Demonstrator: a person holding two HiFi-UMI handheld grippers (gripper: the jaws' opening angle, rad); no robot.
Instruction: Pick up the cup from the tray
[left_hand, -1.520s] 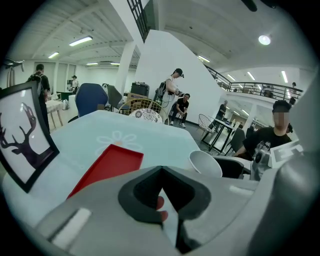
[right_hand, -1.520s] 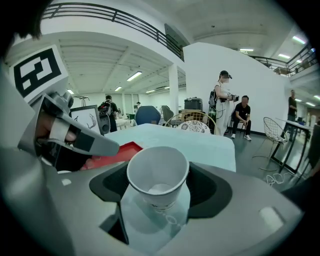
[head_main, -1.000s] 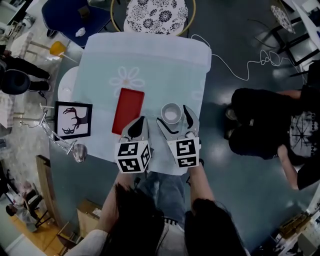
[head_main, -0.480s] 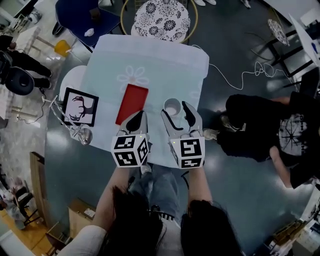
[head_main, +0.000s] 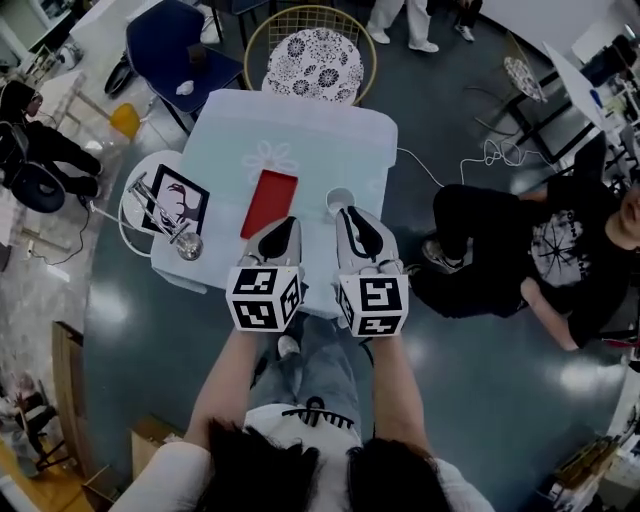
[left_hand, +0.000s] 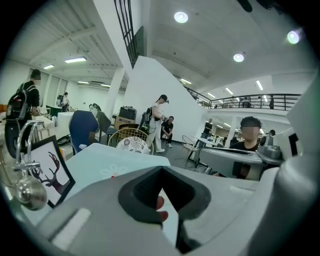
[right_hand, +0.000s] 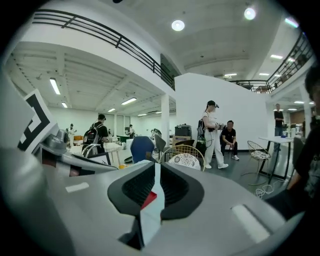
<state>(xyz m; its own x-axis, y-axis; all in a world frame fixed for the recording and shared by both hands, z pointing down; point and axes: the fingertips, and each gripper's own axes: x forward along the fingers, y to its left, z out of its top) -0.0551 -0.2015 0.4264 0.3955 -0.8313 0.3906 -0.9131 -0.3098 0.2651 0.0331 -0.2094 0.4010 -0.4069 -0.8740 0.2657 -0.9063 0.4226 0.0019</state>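
The cup (head_main: 340, 199) stands on the desk (head_main: 300, 130), off the red tray (head_main: 270, 202) at its 3 o'clock, just past the right tool (head_main: 344, 211) at 12. That tool and the left tool (head_main: 284, 221) are both pinched together, holding nothing. I'd judge the cup clear of the tray, yet nobody grips it.

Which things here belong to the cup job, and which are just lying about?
Job: white paper cup, flat red rectangular tray, right gripper, left gripper.
Lying about: black-framed deer picture, round patterned wire chair, dark blue chair.
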